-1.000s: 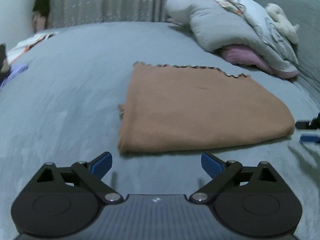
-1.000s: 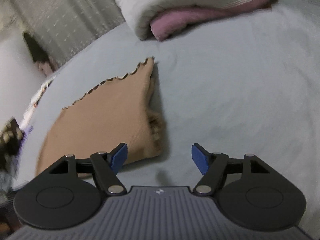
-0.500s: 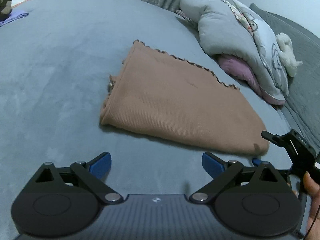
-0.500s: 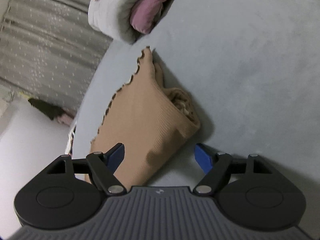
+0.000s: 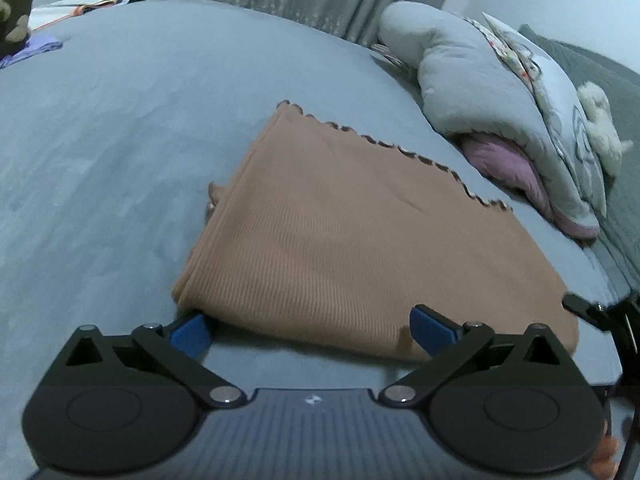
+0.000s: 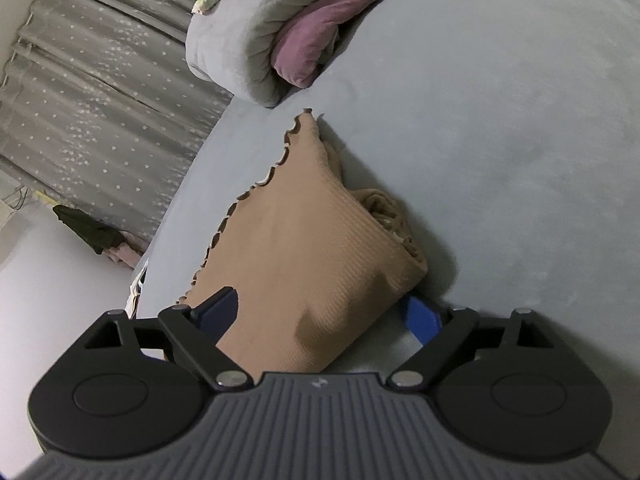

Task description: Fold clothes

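- My left claw (image 5: 312, 330) is spread wide at the near folded edge of the tan garment (image 5: 360, 240), which lies flat on the grey-blue bed (image 5: 120, 140); one blue pad (image 5: 188, 334) touches the fold, the other sits over the cloth.
- My right claw (image 6: 320, 312) is also parted, straddling the garment's corner (image 6: 320, 264) (nothing pinched).
- Only the left view shows the whole scalloped far hem and the right claw's black tip (image 5: 588, 308) at the garment's right corner.
- Only the right view shows the bunched inner layers at the side fold (image 6: 392, 216).
- Both show the grey bedding pile (image 5: 480, 92) beyond.
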